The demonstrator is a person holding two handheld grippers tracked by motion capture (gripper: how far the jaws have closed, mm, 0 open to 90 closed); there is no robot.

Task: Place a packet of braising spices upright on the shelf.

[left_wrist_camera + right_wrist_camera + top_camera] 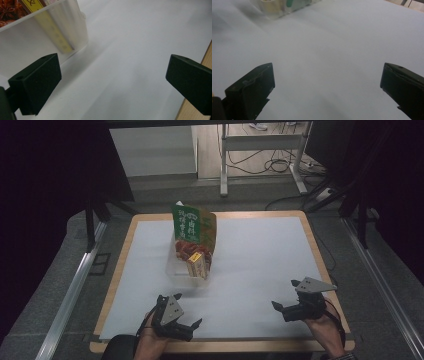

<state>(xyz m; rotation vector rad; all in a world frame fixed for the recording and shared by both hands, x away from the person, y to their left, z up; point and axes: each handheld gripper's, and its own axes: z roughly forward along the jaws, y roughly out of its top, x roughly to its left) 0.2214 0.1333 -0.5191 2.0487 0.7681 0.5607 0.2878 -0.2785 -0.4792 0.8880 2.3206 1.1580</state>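
My left claw rests released near the table's front edge. The clear bin holding a green packet stands just beyond it, slightly right. My right claw is released too, well apart from the bin, at near right.

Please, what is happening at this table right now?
A person holds a two-jaw gripper in each hand near the table's front edge. The left gripper and right gripper are both open and empty. Farther back on the white table stands a clear plastic container holding a green packet and other packets, untouched.
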